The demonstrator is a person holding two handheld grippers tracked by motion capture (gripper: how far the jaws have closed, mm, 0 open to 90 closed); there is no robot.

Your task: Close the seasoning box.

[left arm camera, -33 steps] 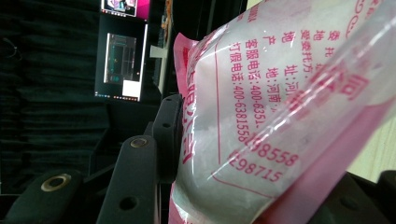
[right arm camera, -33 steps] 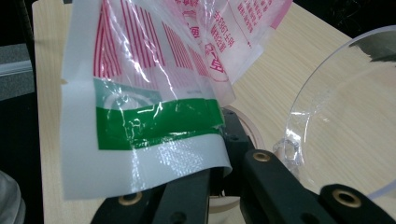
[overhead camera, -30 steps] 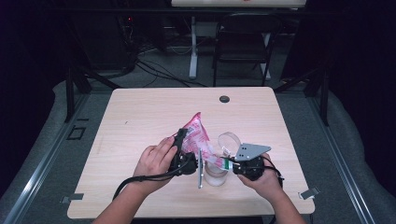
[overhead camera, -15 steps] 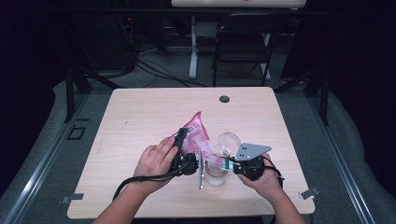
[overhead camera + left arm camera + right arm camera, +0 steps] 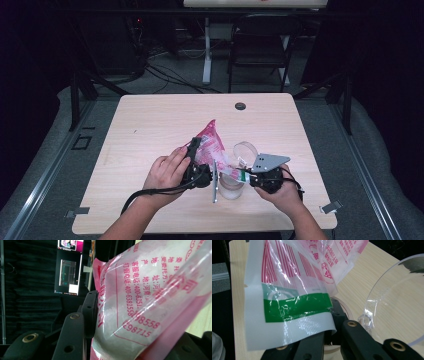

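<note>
While both hands work low on the wooden surface [image 5: 150,130], toward its six o'clock edge, the biggest thing in play is the pink-and-white plastic bag [image 5: 210,142], printed with red characters and carrying white granules inside. Its long axis runs from a pointed pink corner at about eleven o'clock down to a white-and-green end at about five o'clock, so the bag slopes across the middle of the surface with its lower end over the clear glass jar [image 5: 231,186].

At the bag's nine o'clock side, the left tool [image 5: 196,150] is clamped on the bag's edge; the left gripper view has the filled pouch [image 5: 150,295] pressed against one black jaw, the printing running up and to the right. At four o'clock of the bag, the right tool [image 5: 246,176] grips the white-and-green end [image 5: 294,307], jaws closed on the film as the right gripper view shows.

Just beside the right tool at twelve o'clock stands the jar's clear hinged lid [image 5: 245,151], tipped open; its curved rim [image 5: 387,290] rises at three o'clock in the right gripper view. Smallest, a dark round grommet [image 5: 240,106] sits near the far edge.
</note>
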